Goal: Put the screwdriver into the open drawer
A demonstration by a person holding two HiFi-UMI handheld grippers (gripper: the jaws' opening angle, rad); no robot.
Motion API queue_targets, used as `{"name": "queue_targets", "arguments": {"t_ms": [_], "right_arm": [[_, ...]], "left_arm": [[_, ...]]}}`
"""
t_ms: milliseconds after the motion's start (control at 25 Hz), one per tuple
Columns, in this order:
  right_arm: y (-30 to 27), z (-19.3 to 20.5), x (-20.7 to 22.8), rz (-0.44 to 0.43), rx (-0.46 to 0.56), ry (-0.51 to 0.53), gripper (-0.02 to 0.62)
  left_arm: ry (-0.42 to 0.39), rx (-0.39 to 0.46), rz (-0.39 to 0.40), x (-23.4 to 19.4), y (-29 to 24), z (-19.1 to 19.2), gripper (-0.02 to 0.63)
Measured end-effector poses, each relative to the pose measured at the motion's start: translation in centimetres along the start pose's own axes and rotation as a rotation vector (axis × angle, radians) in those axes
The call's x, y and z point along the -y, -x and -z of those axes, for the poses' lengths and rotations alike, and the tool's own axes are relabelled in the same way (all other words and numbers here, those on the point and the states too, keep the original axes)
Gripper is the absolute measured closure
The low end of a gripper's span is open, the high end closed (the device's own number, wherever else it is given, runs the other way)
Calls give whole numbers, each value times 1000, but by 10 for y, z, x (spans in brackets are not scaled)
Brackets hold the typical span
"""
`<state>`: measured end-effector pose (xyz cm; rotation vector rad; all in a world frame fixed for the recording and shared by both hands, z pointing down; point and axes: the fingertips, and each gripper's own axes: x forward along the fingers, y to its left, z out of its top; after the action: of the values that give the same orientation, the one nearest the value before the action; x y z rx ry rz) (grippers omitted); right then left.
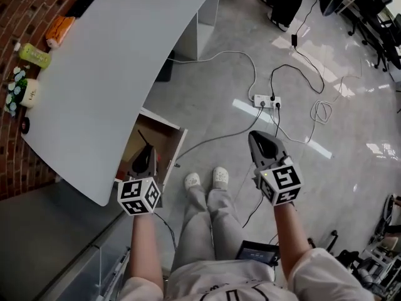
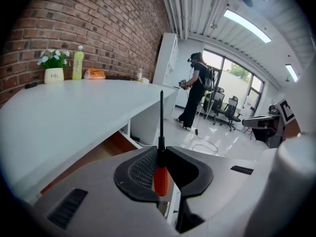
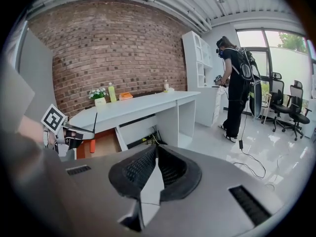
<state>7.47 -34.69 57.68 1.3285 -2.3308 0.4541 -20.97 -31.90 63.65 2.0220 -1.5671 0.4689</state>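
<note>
A screwdriver (image 2: 161,177) with an orange handle and a long black shaft stands upright between the jaws of my left gripper (image 2: 161,152), which is shut on the handle. In the head view the left gripper (image 1: 144,158) hangs just over the open wooden drawer (image 1: 166,144) under the white desk (image 1: 106,74), the shaft (image 1: 143,138) pointing away from me. My right gripper (image 1: 255,138) hovers over the floor to the right of my legs, apart from the drawer. Its jaws (image 3: 157,149) meet at the tips with nothing between them. The right gripper view also shows the screwdriver (image 3: 95,122) above the drawer (image 3: 106,142).
On the desk by the brick wall stand a flower pot (image 1: 25,93), a green bottle (image 1: 34,55) and an orange item (image 1: 59,30). A power strip (image 1: 266,100) and cables lie on the floor. A person (image 3: 237,83) stands further off near office chairs (image 3: 276,98).
</note>
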Motion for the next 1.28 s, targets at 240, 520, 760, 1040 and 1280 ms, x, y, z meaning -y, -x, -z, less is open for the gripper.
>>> {"name": "queue_targets", "arguments": {"t_ms": [240, 520, 760, 1040, 1280], "right_arm": [[-22, 35, -4, -12, -18, 15, 569], [-36, 85, -7, -41, -88, 28, 569], [-49, 117, -6, -47, -131, 29, 569], [-62, 129, -15, -69, -148, 22, 569], [-65, 130, -19, -76, -154, 29, 569]], "left_arm": [[27, -53, -2, -21, -31, 39, 545], [33, -163, 9, -37, -66, 85, 545], [5, -274, 12, -49, -97, 114, 545], [26, -394, 19, -60, -123, 142, 545], [44, -448, 4, -69, -140, 153, 545]]}}
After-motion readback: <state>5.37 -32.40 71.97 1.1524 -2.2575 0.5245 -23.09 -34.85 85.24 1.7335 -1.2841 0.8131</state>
